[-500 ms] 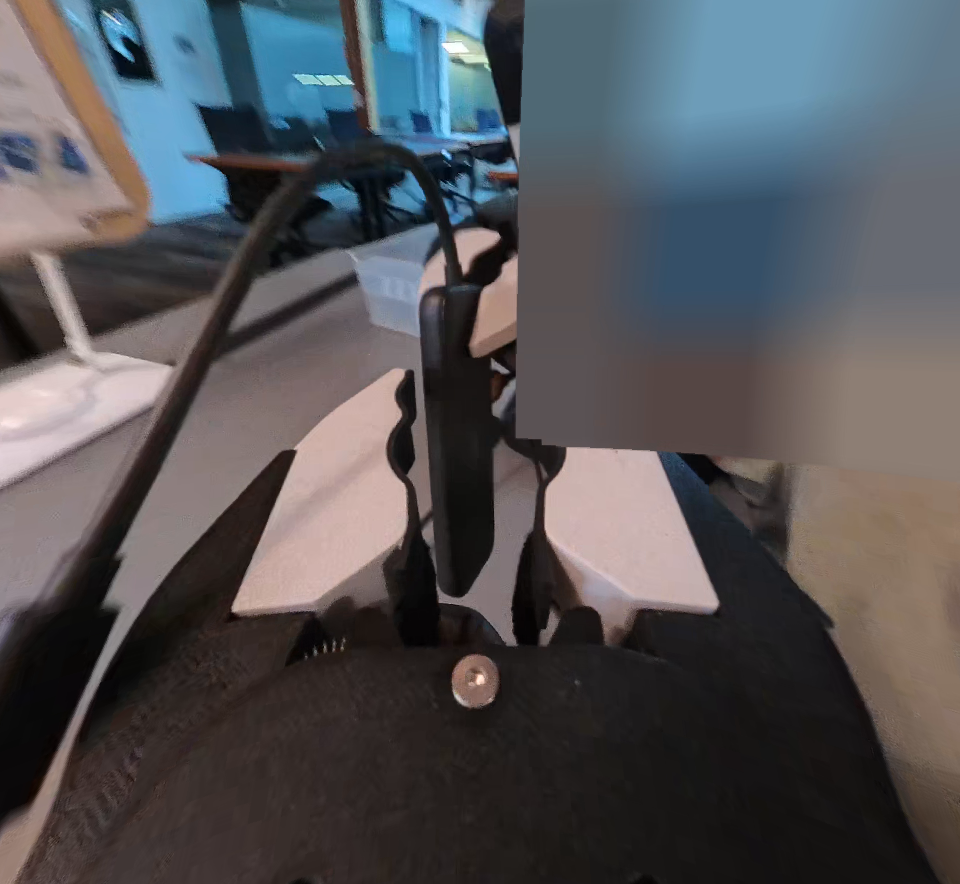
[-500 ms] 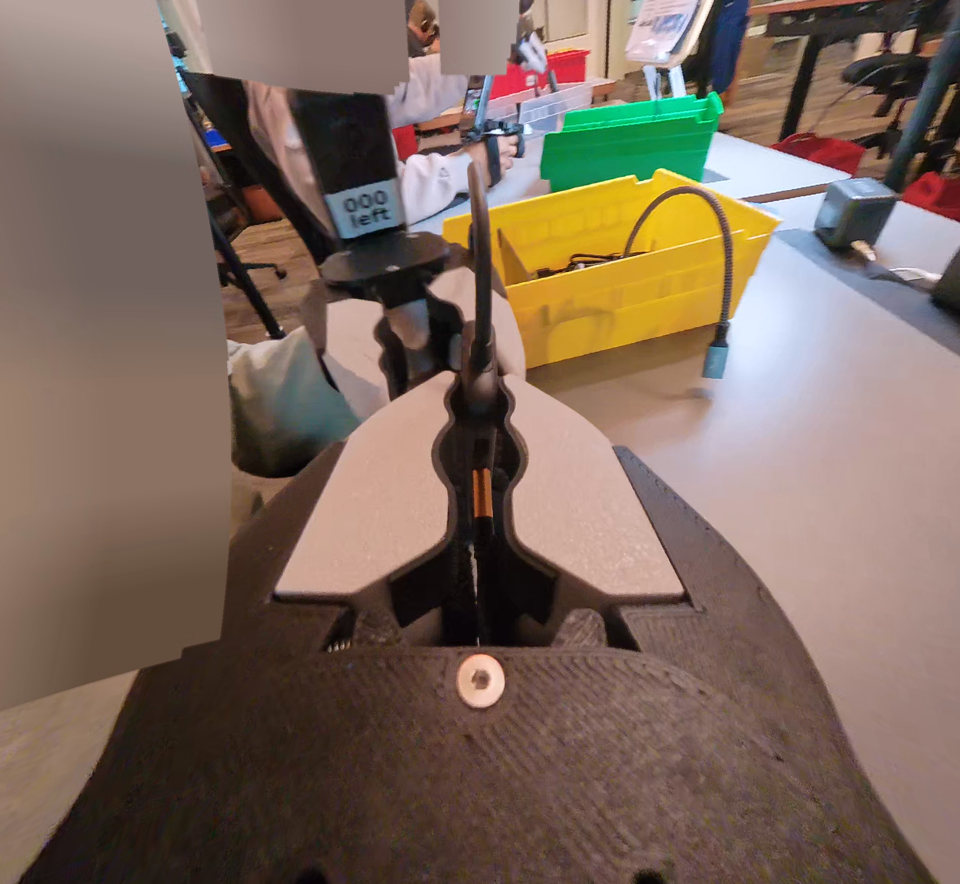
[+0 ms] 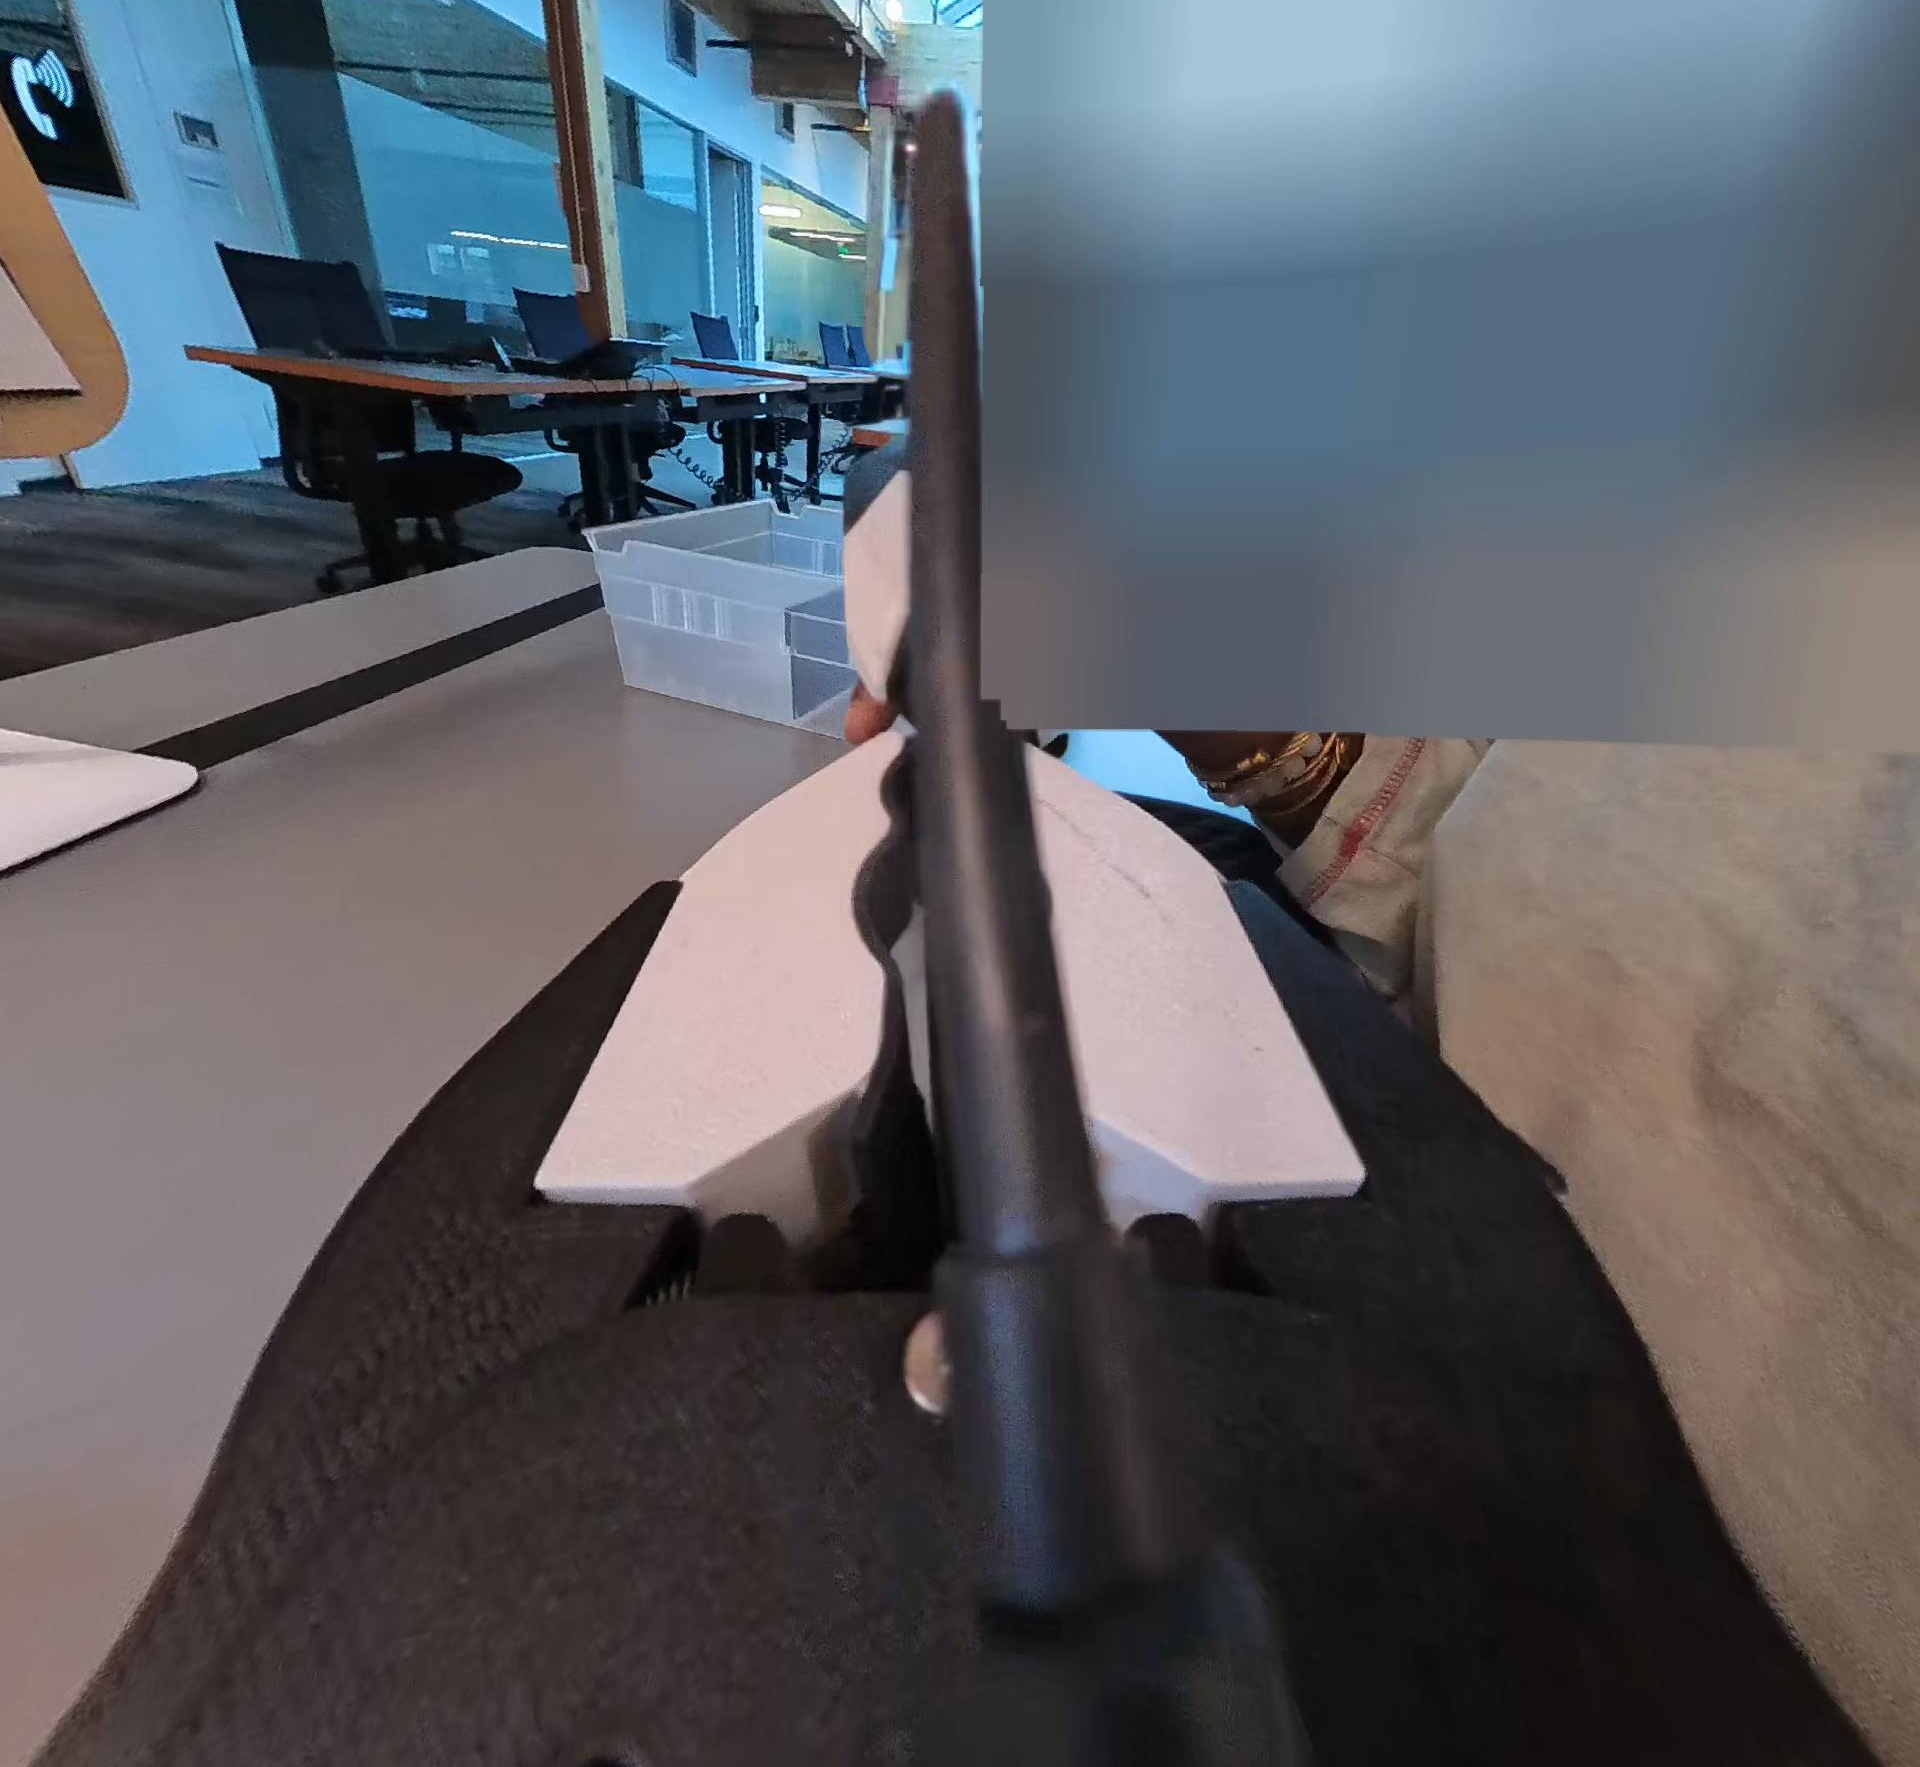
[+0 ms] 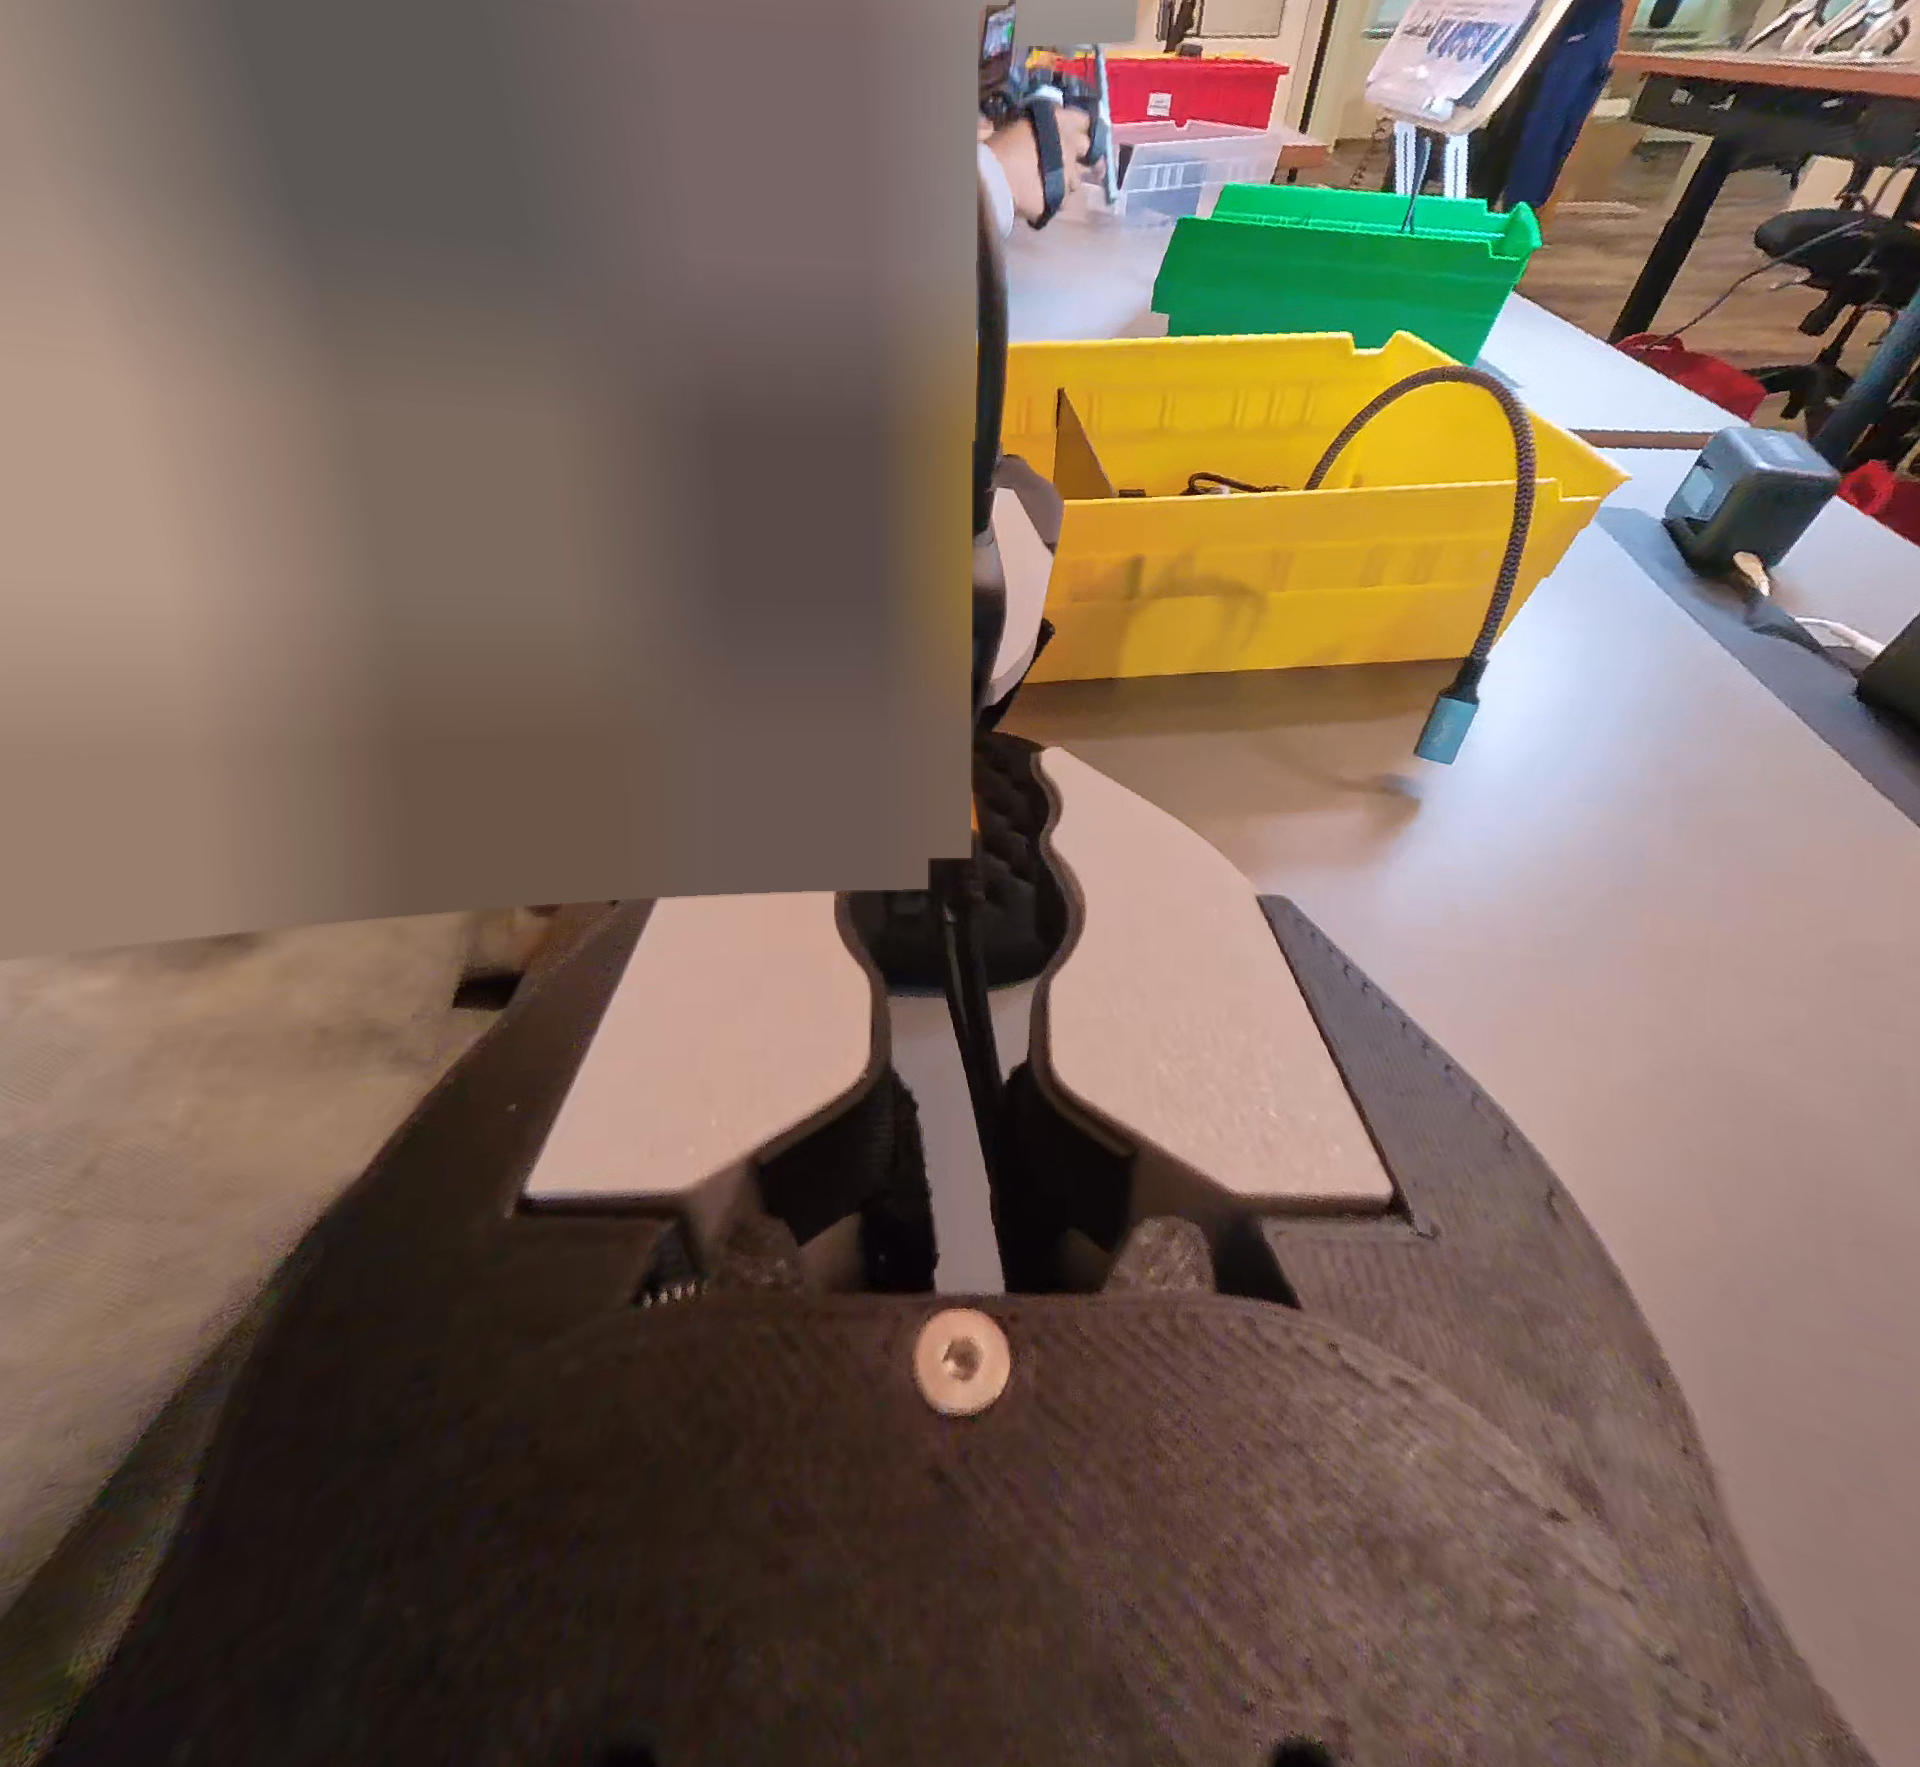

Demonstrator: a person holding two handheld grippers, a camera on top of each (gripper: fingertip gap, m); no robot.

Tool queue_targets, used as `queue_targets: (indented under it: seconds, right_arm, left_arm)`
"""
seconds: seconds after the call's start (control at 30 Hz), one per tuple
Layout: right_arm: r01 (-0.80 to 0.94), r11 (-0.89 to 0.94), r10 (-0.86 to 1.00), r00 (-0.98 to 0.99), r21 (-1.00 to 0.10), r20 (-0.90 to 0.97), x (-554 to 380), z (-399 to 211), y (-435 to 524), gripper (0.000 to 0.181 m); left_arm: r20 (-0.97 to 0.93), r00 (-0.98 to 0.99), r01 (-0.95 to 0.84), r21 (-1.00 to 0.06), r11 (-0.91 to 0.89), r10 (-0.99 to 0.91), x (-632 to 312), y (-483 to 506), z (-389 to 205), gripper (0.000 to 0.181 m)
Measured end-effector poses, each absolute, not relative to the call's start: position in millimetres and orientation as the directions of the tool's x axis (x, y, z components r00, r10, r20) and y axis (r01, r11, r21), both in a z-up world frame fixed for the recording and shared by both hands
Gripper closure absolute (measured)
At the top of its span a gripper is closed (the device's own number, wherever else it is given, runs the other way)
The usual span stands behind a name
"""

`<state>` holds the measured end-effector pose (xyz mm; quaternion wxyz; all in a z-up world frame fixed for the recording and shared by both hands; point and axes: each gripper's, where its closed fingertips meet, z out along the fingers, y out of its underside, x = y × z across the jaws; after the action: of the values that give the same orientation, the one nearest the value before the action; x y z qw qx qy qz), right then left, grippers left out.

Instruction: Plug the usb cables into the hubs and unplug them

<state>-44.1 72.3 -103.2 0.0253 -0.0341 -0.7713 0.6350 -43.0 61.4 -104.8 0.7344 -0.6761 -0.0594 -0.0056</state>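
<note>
Left gripper (image 3: 940,886) jaws closed in — pinching black cable (image 3: 961,678); right gripper (image 4: 961,928) jaws narrow, state unclear.

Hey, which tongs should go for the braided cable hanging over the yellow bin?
Right, probably: the braided cable hangs over the yellow bin just ahead of the right tongs. The left tongs grip a dark hub, and their view shows neither.

Left tool (image 3: 940,844) closed tight; right tool (image 4: 1013,844) closed to a slit.
</note>
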Motion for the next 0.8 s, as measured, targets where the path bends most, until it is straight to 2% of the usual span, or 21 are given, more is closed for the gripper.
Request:
queue_targets:
  seconds: [0.03, 0.47, 0.6, 0.67, 0.8]
  right_arm:
    - [0.008, 0.199, 0.081, -0.997, -0.980, 0.009, -43, -106, 70, 0.160]
    - [-0.052, 0.274, 0.030, -0.998, -0.960, 0.062, -33, -121, 62, 0.174]
    - [-0.040, 0.309, 0.048, -0.997, -0.950, 0.057, -35, -127, 61, 0.175]
    - [-0.032, 0.308, 0.033, -0.998, -0.951, 0.044, -32, -128, 60, 0.175]
    - [-0.045, 0.307, 0.020, -0.998, -0.950, 0.054, -29, -128, 57, 0.174]
  left_arm:
    - [0.090, 0.994, 0.084, -0.992, 0.091, 0.069, -42, 62, -105, 0.169]
    - [0.058, 0.998, 0.052, -0.987, 0.151, 0.034, -33, 58, -103, 0.168]
    - [0.006, 0.999, 0.002, -0.997, 0.073, 0.054, -34, 59, -118, 0.160]
    - [0.008, 0.999, 0.004, -0.997, 0.078, 0.046, -33, 58, -120, 0.167]
    - [0.019, 1.000, 0.018, -0.994, 0.104, 0.010, -29, 56, -119, 0.169]
